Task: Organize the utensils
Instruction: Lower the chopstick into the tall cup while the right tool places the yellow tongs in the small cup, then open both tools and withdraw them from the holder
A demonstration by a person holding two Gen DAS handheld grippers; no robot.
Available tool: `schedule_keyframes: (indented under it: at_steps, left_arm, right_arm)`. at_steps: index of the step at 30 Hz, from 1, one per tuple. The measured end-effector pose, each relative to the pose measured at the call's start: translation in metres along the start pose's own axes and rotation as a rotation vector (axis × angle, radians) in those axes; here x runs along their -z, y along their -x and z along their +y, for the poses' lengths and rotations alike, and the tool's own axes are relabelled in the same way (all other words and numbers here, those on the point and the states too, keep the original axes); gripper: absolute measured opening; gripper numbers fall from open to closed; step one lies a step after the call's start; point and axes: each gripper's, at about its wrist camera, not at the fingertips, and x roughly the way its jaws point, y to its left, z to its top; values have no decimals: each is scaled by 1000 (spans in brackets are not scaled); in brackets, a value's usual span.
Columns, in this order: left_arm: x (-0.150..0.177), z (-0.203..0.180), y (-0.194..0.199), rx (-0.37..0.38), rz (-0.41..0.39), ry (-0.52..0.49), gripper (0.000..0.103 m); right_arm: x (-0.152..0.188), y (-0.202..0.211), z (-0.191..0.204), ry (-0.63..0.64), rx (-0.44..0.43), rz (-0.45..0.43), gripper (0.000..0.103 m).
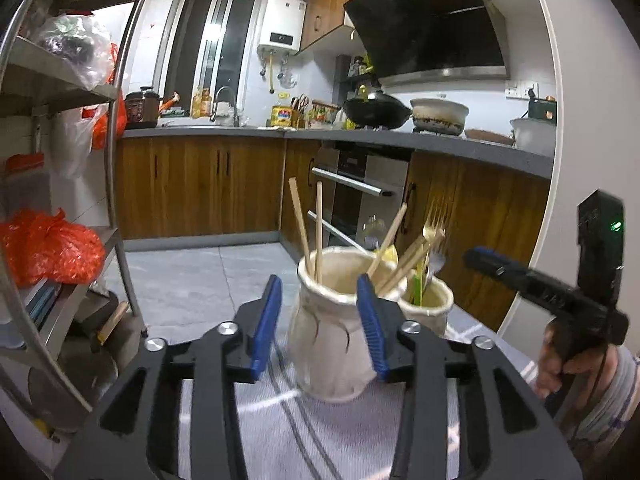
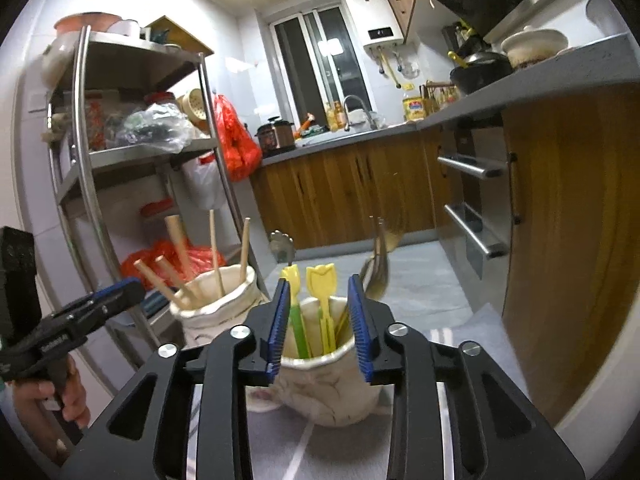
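**Both claws open and empty at two utensil jars**

Two cream ceramic jars stood side by side on a grey striped cloth over the desk. The chopstick jar (image 1: 332, 332) held loose wooden chopsticks (image 1: 318, 232) leaning at all angles. The fork jar (image 2: 328, 384) held yellow tulip-topped plastic forks (image 2: 320, 304), a green-handled one, and a gold metal fork (image 2: 380, 256), which looked motion-blurred, so its exact lean was unclear.

Handling, as a judgement: the jars looked heavy, rigid, glazed, probably slippery and breakable, with uneven walls; best gripped across the narrower neck or left standing. The chopsticks looked light and stiff, easy to pinch mid-shaft, but likely to roll or pivot in the pads. The plastic forks looked light and slightly flexible; take them at the stem below the head. The metal fork looked smooth and slippery; grip the flat handle.

The left claw (image 1: 320, 320) was about half open, its blue pads (image 1: 266, 320) framing the chopstick jar's upper part in view with no visible contact and nothing held. The right claw (image 2: 320, 324) was partly open, a bit narrower, level with the fork jar's rim; the plastic forks showed between its pads, but no squeeze was visible. Each claw also appeared at the edge of the other's view, held by a hand (image 2: 68, 396).

Sorting looked nearly finished: no utensils were seen lying on the cloth.
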Motion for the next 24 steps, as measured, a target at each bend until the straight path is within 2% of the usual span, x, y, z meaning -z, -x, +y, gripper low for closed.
schedule_keyframes:
  at_steps: [1,6,9,11,16,19,24]
  left_arm:
    - [3,-1,3,-2,6,2,53]
    - [22,-10,17,-18,34,-3,68]
    - [31,-17,21,-20,51,-13,76]
    - [37,-22,23,-18,56,-22,83]
    - [46,-31,26,-46,47,-58,96]
    - [46,-29,26,-54,34,-44,97]
    - [49,-26,23,-100,35,-44,97]
  right_arm:
    - [0,5,2,15,8,2,38]
    - [10,26,6,65,38,22,49]
    - [16,36,7,86,54,32,58]
    - [21,42,7,99,66,37,69]
    - [30,48,12,138,77,50,85]
    - [33,47,15,164,72,50,92]
    - [37,42,18,181,66,50,96]
